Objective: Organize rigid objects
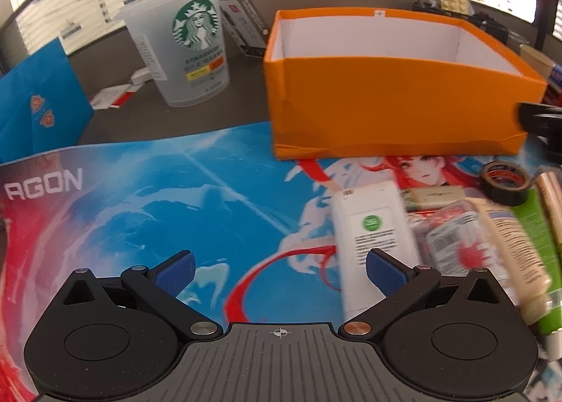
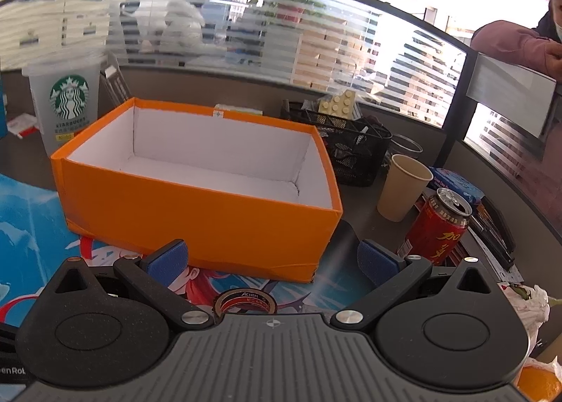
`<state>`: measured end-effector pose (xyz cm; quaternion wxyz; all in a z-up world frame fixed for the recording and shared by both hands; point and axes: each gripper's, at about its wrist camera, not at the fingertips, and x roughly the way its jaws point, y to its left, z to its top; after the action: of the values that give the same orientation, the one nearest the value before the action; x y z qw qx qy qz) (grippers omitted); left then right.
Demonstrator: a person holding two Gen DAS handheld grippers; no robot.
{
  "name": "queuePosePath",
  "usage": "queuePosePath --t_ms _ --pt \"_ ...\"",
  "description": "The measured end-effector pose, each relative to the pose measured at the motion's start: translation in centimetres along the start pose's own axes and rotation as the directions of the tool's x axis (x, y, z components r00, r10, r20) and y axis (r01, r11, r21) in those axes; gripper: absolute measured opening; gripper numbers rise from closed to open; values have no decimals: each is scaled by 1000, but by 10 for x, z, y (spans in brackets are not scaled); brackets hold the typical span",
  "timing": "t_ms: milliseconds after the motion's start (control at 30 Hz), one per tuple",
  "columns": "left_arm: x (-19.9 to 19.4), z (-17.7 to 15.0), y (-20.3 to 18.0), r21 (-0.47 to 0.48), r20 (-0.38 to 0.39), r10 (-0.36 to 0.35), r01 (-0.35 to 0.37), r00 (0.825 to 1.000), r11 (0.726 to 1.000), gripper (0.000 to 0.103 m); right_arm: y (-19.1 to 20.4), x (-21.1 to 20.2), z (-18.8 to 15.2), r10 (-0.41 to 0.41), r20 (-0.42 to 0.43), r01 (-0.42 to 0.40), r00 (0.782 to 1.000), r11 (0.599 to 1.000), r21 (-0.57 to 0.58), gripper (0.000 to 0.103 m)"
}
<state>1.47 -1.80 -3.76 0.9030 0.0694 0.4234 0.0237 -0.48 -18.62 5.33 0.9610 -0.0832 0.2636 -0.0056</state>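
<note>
While both tools wait: left gripper [image 1: 279,270] and right gripper [image 2: 272,261] spread wide, holding nothing.
Tape roll [image 2: 244,301]: on mat, under right gripper, near empty orange box [image 2: 196,212].
Handling: probably light, stiff; pinch across the rim.

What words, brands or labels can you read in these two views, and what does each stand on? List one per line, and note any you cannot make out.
"AGON": on the desk mat.
"STARBUCKS" with the siren logo: on the plastic cup.
"ACHEM": on the tape roll.
Chinese characters, read as "加多宝": on the red can.
Small print on the white remote, the cup's stickers and the tubes: too blurred to read.
</note>
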Motion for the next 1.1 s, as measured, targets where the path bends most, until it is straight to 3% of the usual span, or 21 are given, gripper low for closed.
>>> queuePosePath --t_ms 67,233,400,467,600,800,933,1033,1100 --pt "3 -3 3 -4 2 33 -33 999 999 103 -14 -5 -12 18 20 -19 1000 999 42 103" --pt "4 -5 6 -26 15 35 -35 999 999 103 -51 -18 -48 34 24 -36 999 993 116 103" --pt "3 -2 2 -38 27 -2 3 1000 999 103 -62 -21 -70 3 -30 0 1000 994 108 103" --pt "4 -2 -4 -23 47 19 -18 999 1000 103 -66 -21 -78 -43 -34 46 998 994 98 103" --pt "5 0 -11 -6 77 48 -47 996 999 103 -72 -11 -86 -54 -74 60 996 995 86 103" --pt "6 -6 -16 18 160 73 -77 984 997 103 -80 -8 -90 -20 -61 26 998 994 109 103" --pt "8 -8 -9 -4 158 98 -99 983 995 103 -73 -11 -91 15 -50 -10 999 995 95 103" --pt "16 -14 -14 65 122 170 -178 978 982 103 -63 -11 -92 19 -50 -16 999 998 55 103" --pt "13 -18 -13 64 142 170 -181 975 981 103 -56 -9 -96 26 -59 -25 998 999 23 103"
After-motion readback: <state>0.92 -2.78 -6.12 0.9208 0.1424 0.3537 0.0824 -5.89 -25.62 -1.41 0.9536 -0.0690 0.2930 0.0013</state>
